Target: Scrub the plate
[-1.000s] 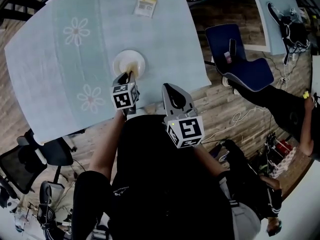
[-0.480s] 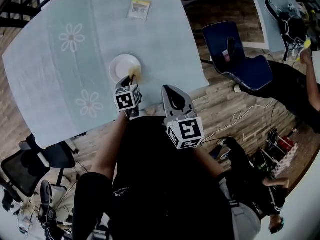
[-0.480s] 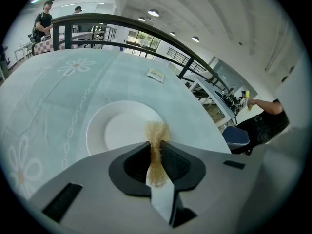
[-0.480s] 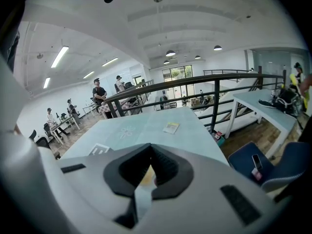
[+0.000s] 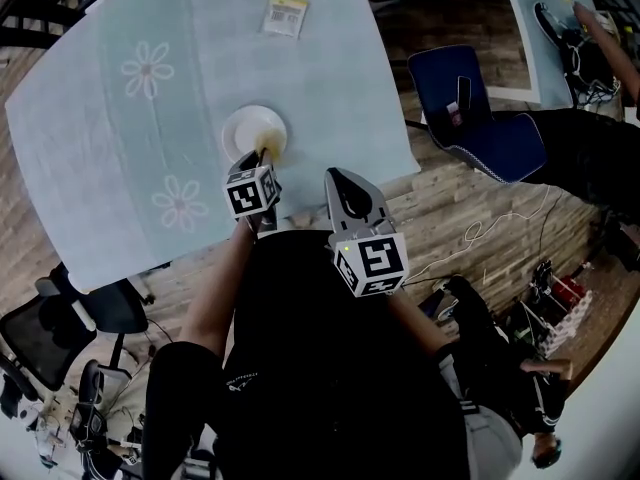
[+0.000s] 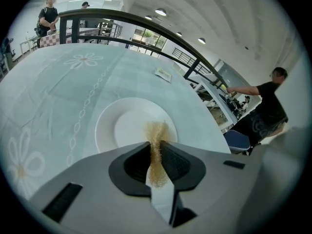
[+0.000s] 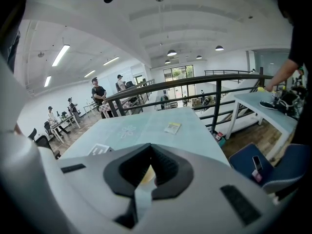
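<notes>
The left gripper (image 6: 156, 143) is clenched on a golden scrubber (image 6: 157, 129). The scrubber's frayed tuft sticks out past the jaw tips, over the middle of the plate (image 6: 109, 128). I cannot tell whether the tuft presses on it. The white plate lies flat on the table (image 5: 330, 88), just ahead of this gripper. The right gripper (image 7: 150, 145) hangs to the right of the left one, drawn back from the plate near the table's edge. Its jaws are pressed together with nothing between them. A packet (image 5: 285, 15) lies well beyond the plate.
</notes>
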### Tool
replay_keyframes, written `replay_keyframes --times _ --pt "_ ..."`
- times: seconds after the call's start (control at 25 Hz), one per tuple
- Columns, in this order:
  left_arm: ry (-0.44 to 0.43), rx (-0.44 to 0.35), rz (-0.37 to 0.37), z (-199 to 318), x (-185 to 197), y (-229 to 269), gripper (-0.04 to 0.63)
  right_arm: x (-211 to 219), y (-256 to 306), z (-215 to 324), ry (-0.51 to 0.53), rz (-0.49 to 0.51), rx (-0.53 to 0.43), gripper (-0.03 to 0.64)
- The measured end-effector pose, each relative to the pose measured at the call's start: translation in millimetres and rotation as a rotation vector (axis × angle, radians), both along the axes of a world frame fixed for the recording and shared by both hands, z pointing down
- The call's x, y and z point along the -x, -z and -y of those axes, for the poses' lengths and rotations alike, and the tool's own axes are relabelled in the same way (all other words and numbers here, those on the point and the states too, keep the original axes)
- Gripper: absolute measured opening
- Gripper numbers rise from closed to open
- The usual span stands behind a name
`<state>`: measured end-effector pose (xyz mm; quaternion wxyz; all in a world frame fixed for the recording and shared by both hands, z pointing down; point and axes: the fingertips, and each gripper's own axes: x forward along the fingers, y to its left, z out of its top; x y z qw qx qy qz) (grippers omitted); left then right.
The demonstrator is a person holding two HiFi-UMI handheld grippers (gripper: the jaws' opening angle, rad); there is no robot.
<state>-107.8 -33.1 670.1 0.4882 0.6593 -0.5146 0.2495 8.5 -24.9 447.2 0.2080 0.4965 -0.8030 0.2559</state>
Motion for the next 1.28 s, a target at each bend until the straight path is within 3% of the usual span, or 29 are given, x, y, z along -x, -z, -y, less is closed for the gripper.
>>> replay_keyframes --times 0.48,0.84,1.08,1.28 --pt "-0.005 -0.007 0.033 -11 27 -3 0.064 15 0 -8 0.010 0.005 -0.010 0.009" --pt "-0.026 -0.022 0.098 -11 55 -1 0.064 28 2 -13 -0.002 0.009 -0.034 0.009" --pt "0.011 -0.022 0.140 -3 84 4 0.064 35 7 -16 -0.011 0.008 -0.046 0.009" --pt "0.043 -0.064 0.194 6 111 12 0.064 40 10 -21 -0.015 -0.003 -0.063 0.009"
